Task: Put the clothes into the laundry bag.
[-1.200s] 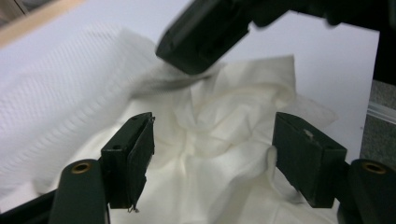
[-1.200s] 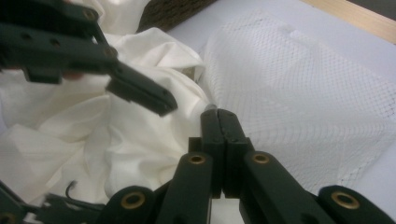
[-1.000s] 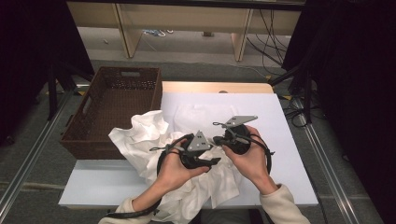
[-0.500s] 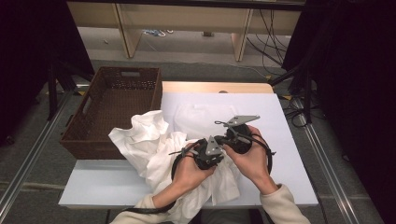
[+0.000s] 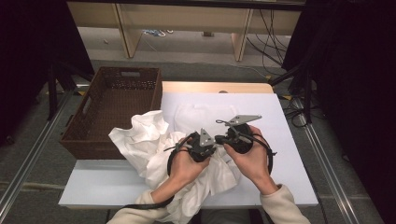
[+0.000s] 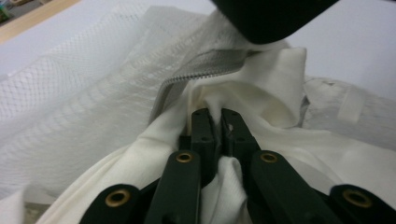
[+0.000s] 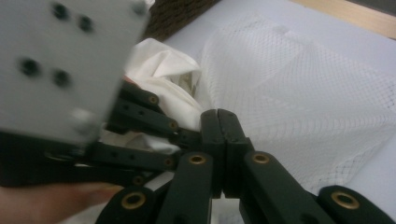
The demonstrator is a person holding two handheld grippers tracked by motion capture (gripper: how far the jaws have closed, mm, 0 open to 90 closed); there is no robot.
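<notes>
A crumpled white cloth (image 5: 140,140) lies at the table's front left, next to a white mesh bag (image 5: 196,116) spread flat at the middle. My left gripper (image 5: 208,140) is shut on a fold of the cloth (image 6: 280,79); its jaws (image 6: 217,116) pinch the fabric right at the bag's grey zipper (image 6: 201,67). Close on its right, my right gripper (image 5: 222,135) is shut at the bag's edge. In the left gripper view that zipper edge rises up to the right gripper's dark body. In the right gripper view its jaws (image 7: 223,114) meet beside the mesh (image 7: 303,107).
A brown wicker basket (image 5: 112,112) stands off the table's left side, touching the cloth. The table top (image 5: 289,154) is white with a wooden far edge. Shelf legs and cables are on the floor beyond. The left gripper's grey plate (image 7: 60,60) blocks the right gripper view's left.
My left gripper has moved a little to the right and down, close beside the right gripper, and its jaws have closed on the cloth. The right gripper has stayed where it was.
</notes>
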